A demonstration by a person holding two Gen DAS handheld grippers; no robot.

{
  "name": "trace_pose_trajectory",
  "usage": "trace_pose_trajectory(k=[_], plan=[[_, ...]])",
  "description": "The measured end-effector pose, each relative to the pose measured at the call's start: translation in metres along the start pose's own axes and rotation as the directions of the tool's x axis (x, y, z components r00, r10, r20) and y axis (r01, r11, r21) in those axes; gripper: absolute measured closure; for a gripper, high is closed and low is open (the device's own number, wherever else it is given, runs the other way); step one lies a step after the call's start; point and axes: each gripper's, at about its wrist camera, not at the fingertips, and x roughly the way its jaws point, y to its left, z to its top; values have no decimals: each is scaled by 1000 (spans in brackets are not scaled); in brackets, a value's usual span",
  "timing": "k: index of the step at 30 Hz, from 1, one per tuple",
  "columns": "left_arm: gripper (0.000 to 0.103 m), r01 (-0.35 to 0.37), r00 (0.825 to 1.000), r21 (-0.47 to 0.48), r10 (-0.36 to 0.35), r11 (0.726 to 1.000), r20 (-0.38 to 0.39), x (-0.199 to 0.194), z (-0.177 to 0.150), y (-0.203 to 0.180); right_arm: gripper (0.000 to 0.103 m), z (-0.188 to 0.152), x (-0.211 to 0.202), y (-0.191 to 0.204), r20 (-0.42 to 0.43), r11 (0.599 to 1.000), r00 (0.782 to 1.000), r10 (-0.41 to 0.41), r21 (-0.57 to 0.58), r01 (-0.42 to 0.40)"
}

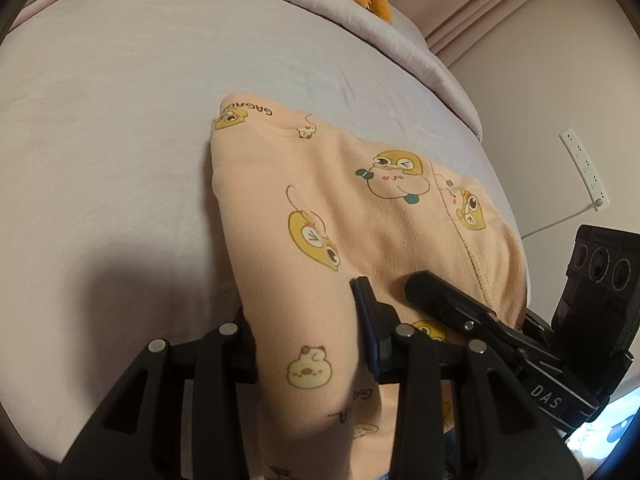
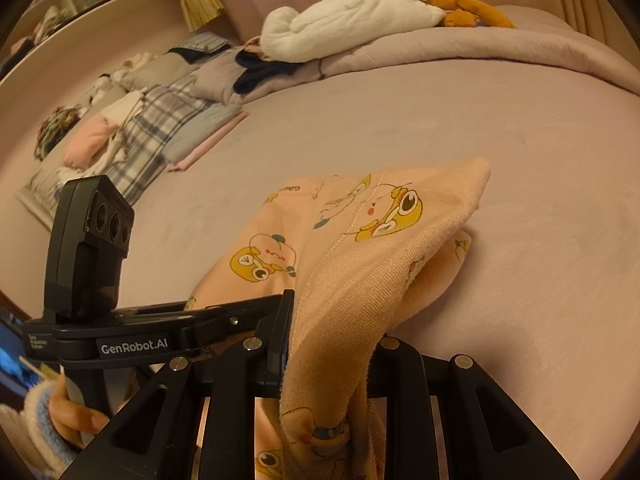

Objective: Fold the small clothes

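A small peach garment (image 1: pixel 360 208) printed with yellow cartoon animals lies partly on the pale bed sheet (image 1: pixel 120 140). Its near edge is lifted off the bed. My left gripper (image 1: pixel 304 320) is shut on a bunched fold of it; the blue-padded finger (image 1: pixel 366 320) shows and the other finger is hidden under the cloth. My right gripper (image 2: pixel 332 332) is shut on the garment (image 2: pixel 360 280) too, and the cloth drapes over its right finger. The two grippers stand close side by side, each in the other's view: the right one (image 1: pixel 424 288) and the left one (image 2: pixel 224 316).
A white and orange plush toy (image 2: pixel 360 16) lies on a rolled quilt (image 2: pixel 500 48) at the far end of the bed. Folded clothes and bedding (image 2: pixel 152 120) are piled at the far left. A power strip (image 1: pixel 584 168) hangs on the wall past the bed's right edge.
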Motion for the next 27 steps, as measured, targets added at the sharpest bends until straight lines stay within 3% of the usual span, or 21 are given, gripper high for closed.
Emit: trace_pose_trajectory(k=[24,27], plan=[[67,-19,987,19,16,1000,163,-43,17,5,78,7,-5,57,65,988,997,28,-150,-18],[67,-19,984,15,16,1000,176,-57,5,11,78,9,-3,62,67,987,997,31,-162,-19]])
